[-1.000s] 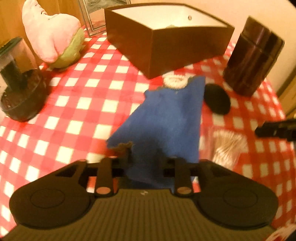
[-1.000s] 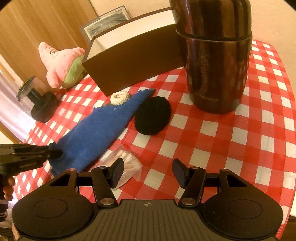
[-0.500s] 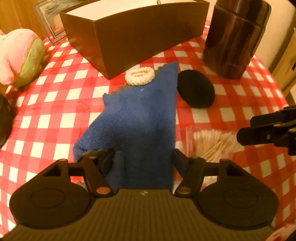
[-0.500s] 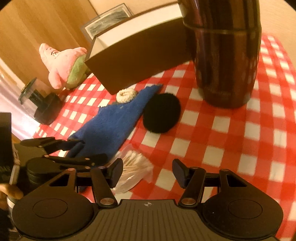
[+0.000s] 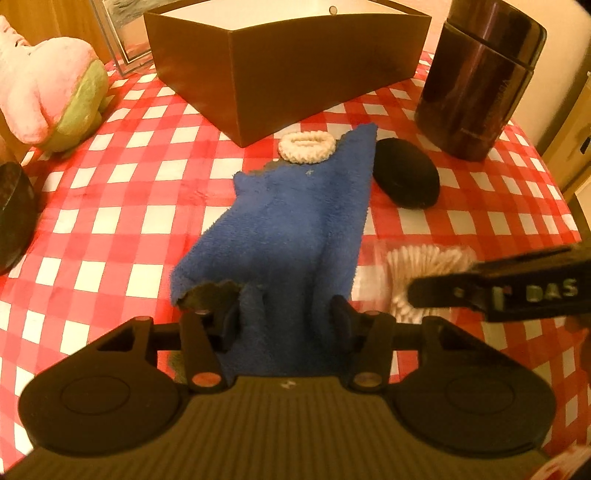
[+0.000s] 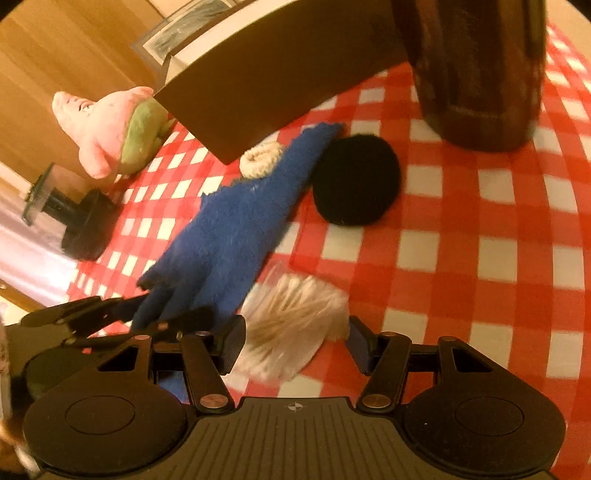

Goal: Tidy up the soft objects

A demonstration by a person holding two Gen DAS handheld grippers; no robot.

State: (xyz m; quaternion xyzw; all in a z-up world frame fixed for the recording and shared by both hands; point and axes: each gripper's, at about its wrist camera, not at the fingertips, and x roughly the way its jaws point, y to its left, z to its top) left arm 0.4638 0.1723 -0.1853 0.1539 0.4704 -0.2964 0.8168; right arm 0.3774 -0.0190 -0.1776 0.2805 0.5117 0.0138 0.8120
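Note:
A blue cloth (image 5: 291,229) lies on the red checked tablecloth (image 5: 122,206), its near end between the open fingers of my left gripper (image 5: 286,323). My right gripper (image 6: 295,341) is open, its fingers either side of a clear bag of cotton swabs (image 6: 291,317), also in the left wrist view (image 5: 424,266). A cream hair tie (image 5: 306,147) and a black round pad (image 5: 406,176) lie by the cloth's far end. A pink and green plush (image 5: 51,107) sits at the left. The brown open box (image 5: 284,70) stands behind.
A dark metal flask (image 5: 480,81) stands at the right behind the pad. A dark appliance base (image 5: 11,214) is at the left edge. A picture frame (image 5: 122,33) leans behind the box. The table edge runs down the right side.
The left gripper opened, then drew back a little with the cloth still between its fingers. The right gripper moved forward and down over the bag of cotton swabs.

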